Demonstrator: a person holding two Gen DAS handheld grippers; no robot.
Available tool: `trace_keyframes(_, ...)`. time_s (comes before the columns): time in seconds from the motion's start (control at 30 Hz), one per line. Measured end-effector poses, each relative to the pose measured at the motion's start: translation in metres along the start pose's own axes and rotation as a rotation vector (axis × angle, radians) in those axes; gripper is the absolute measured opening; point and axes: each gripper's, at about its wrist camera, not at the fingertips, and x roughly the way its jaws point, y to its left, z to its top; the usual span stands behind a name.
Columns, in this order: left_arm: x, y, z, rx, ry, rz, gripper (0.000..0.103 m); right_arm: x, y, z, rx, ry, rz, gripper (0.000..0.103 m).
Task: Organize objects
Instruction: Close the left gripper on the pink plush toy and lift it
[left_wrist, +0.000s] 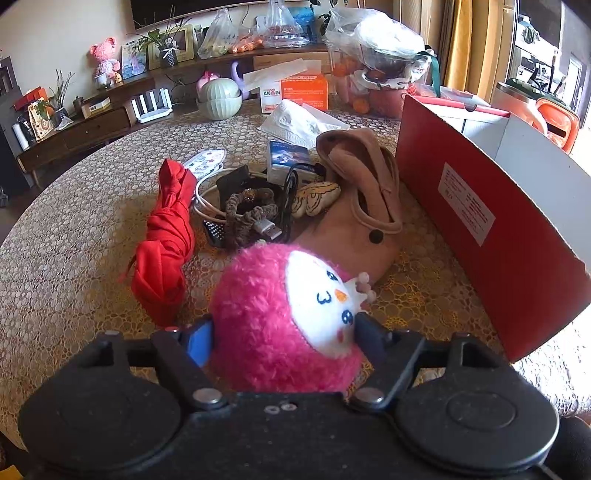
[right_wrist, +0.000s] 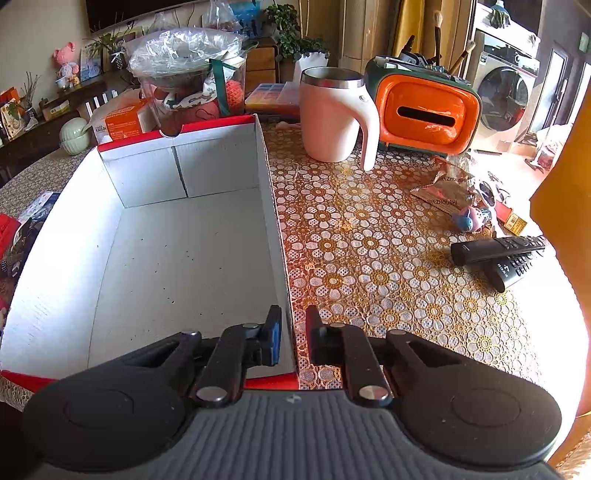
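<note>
My left gripper (left_wrist: 284, 334) is shut on a pink plush toy (left_wrist: 258, 317) with a white face, held above the table. Beyond it lie a folded red umbrella (left_wrist: 166, 236), a tan cloth bag (left_wrist: 362, 199), tangled cables and a hair scrunchie (left_wrist: 251, 210). The red box (left_wrist: 491, 229) stands to the right of the toy. In the right wrist view the same box (right_wrist: 177, 236) is white inside and holds nothing. My right gripper (right_wrist: 293, 332) is closed on the box's right wall (right_wrist: 275, 206), one finger inside and one outside.
A pink mug (right_wrist: 332, 114), an orange tissue holder (right_wrist: 424, 114), two black remotes (right_wrist: 498, 254) and small items lie right of the box. A tissue pack (left_wrist: 299, 122), an orange carton (left_wrist: 295, 92) and bagged goods (left_wrist: 376, 44) stand at the back.
</note>
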Motion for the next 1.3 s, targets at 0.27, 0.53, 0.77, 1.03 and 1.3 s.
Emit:
trace_keyframes(0.27, -0.002, 0.003, 0.000, -0.008, -0.011, 0.016, 0.068, -0.013, 0.004, -0.011, 0.025, 0.002, 0.005, 0.004)
trace_keyframes(0.53, -0.032, 0.007, 0.007, -0.012, -0.046, 0.004, 0.065, -0.022, 0.008, -0.018, 0.033, -0.012, -0.011, 0.004)
trace_keyframes(0.77, -0.069, -0.021, 0.040, 0.070, -0.125, -0.091, 0.065, -0.022, 0.009, -0.017, 0.030, -0.009, -0.006, 0.004)
trace_keyframes(1.03, -0.074, -0.079, 0.084, 0.196, -0.154, -0.204, 0.065, -0.024, 0.004, -0.014, 0.041, -0.007, 0.019, 0.004)
trace_keyframes(1.3, -0.050, -0.142, 0.098, 0.305, -0.083, -0.274, 0.066, -0.023, 0.002, -0.011, 0.030, 0.010, 0.036, 0.003)
